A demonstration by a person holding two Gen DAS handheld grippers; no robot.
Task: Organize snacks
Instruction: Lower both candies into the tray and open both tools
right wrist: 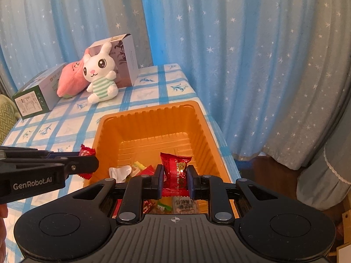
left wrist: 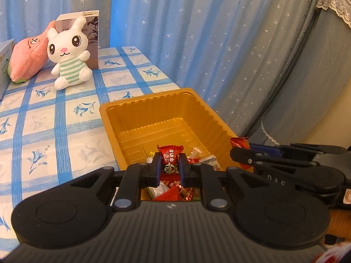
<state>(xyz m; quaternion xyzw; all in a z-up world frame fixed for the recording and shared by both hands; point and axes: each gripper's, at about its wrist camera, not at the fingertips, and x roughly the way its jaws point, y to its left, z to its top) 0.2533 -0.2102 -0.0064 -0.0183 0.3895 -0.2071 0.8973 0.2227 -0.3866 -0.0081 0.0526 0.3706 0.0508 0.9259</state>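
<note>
An orange plastic tray (left wrist: 153,109) (right wrist: 153,118) sits on the blue-checked tablecloth, with several wrapped snacks (left wrist: 204,160) (right wrist: 136,168) heaped at its near end. My left gripper (left wrist: 170,166) is shut on a small red candy (left wrist: 170,155) with a cartoon face, held above the tray's near end. My right gripper (right wrist: 175,175) is shut on a bigger red snack packet (right wrist: 175,166), also above the near end. Each gripper shows from the side in the other's view: the right gripper (left wrist: 243,155) beside the tray's right rim, the left gripper (right wrist: 87,164) at its left rim.
A white plush rabbit (left wrist: 70,52) (right wrist: 99,74), a pink plush (left wrist: 28,59) (right wrist: 70,81) and a grey carton (left wrist: 87,37) (right wrist: 125,61) stand at the table's far end. A green-and-white box (right wrist: 35,94) lies far left. Starred blue curtains (left wrist: 197,32) hang behind and to the right.
</note>
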